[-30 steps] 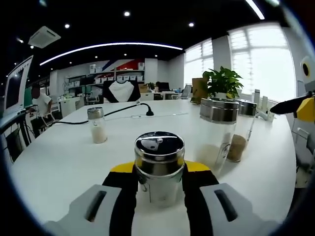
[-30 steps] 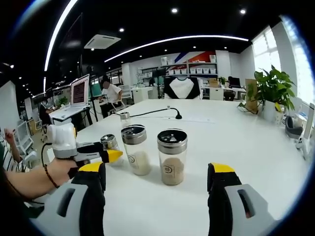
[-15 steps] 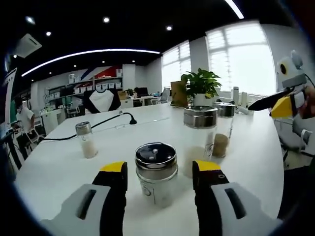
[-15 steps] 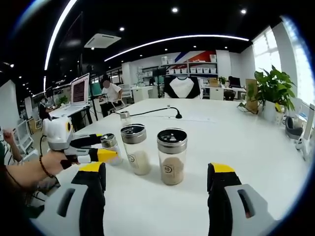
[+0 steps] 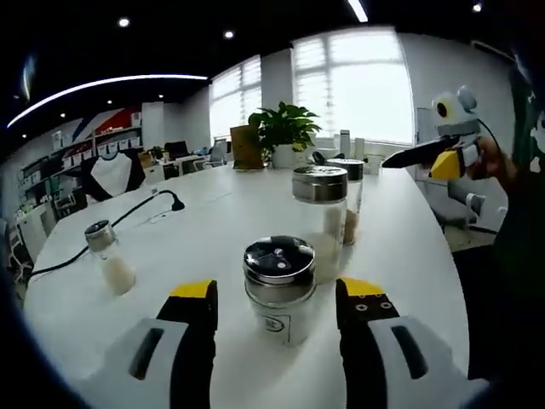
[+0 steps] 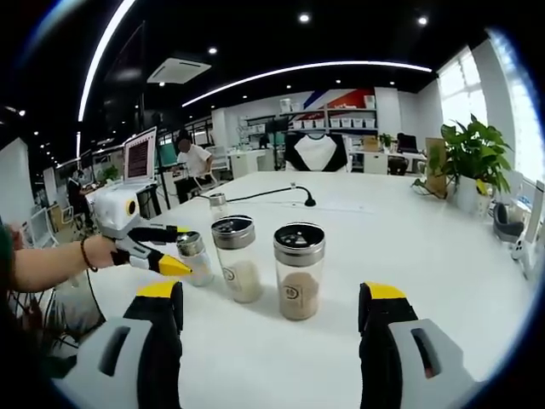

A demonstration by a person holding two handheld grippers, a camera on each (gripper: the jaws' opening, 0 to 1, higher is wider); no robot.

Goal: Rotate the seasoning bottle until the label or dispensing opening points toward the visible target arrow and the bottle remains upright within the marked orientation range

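A small glass seasoning bottle (image 5: 279, 266) with a steel lid and a printed label stands upright on the white table (image 5: 213, 200). My left gripper (image 5: 276, 291) is open, and the bottle sits between its yellow-tipped jaws with a gap on each side. In the right gripper view the same bottle (image 6: 192, 254) stands at the left, with the left gripper (image 6: 177, 249) reaching it from the side, held by a hand. My right gripper (image 6: 272, 291) is open and holds nothing, a short way back from two taller bottles. It is also at the right edge of the left gripper view, as right gripper (image 5: 413, 158).
A tall bottle of white grains (image 6: 236, 257) and one of brown grains (image 6: 299, 271) stand side by side. Another small bottle (image 5: 106, 254) is further off. A black cable (image 6: 264, 196) crosses the far table, and a potted plant (image 5: 281, 132) stands at its end. A person (image 6: 192, 158) sits by a laptop (image 6: 139, 156).
My left gripper was shut on the small bottle a second ago; it has opened, drawn back slightly and swung round. The bottle stays upright. The right gripper has not moved.
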